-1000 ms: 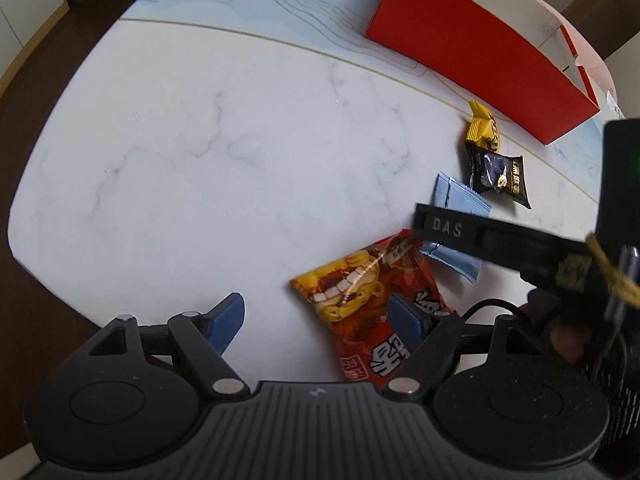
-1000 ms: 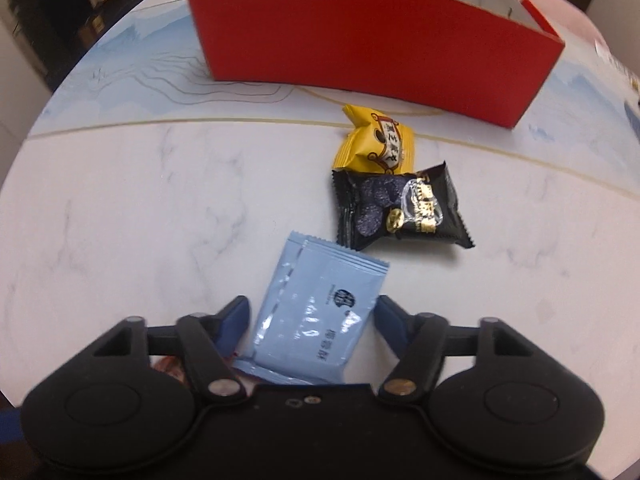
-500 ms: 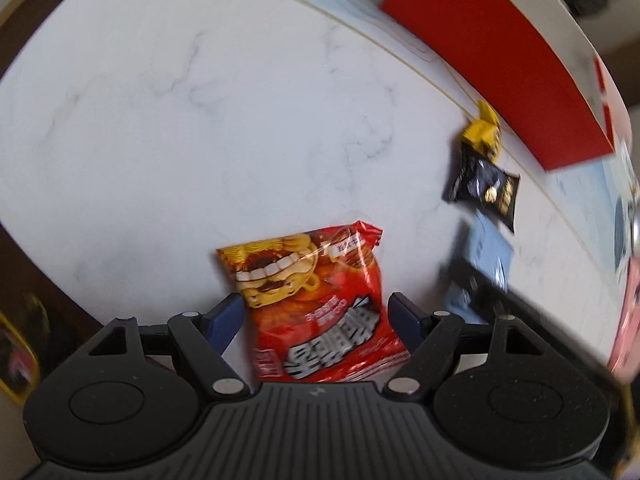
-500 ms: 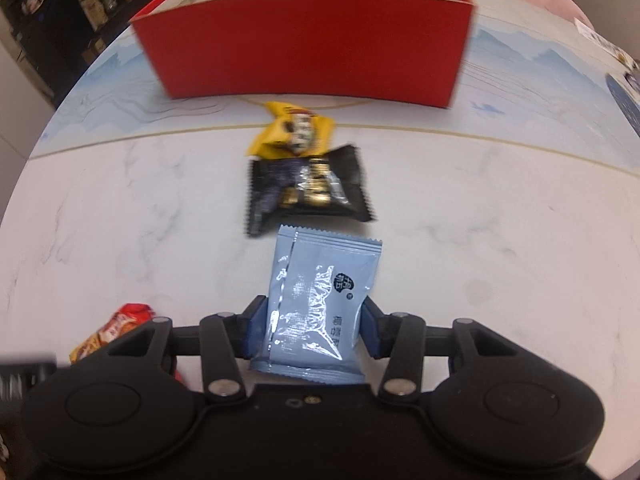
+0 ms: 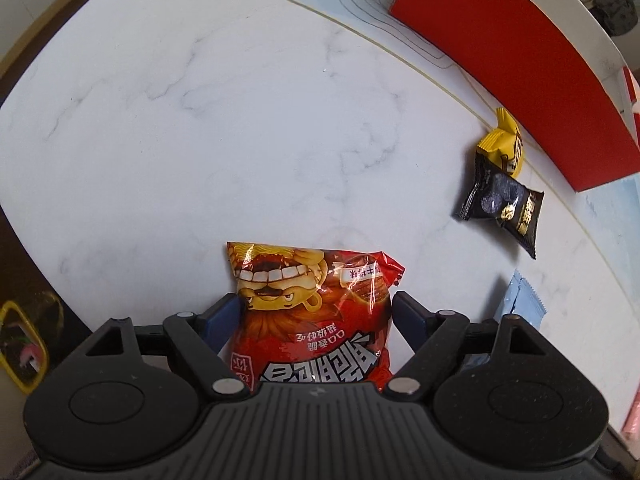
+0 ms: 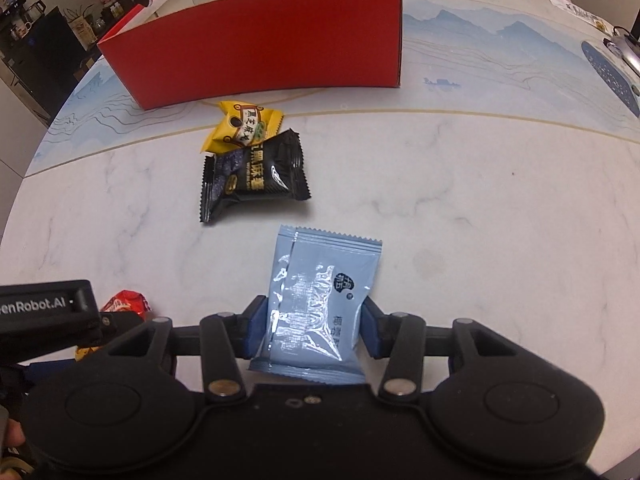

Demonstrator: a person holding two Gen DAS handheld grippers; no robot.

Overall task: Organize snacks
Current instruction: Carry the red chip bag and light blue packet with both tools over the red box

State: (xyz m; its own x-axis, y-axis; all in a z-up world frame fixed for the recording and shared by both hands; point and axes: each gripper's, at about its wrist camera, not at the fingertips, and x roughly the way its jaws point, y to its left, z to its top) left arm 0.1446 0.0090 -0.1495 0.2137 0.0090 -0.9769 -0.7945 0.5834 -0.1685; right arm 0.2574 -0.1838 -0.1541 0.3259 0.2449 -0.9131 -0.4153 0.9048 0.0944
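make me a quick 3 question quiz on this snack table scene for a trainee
1. True or false: the yellow packet lies inside the red box.
2. Which packet sits between the fingers of the right gripper? A) black packet B) blue packet C) red bag
3. Fill in: the red bag sits between the fingers of the ___ gripper.

Key
1. False. It lies on the table in front of the box, touching the black packet.
2. B, the blue packet.
3. Left, the left gripper.
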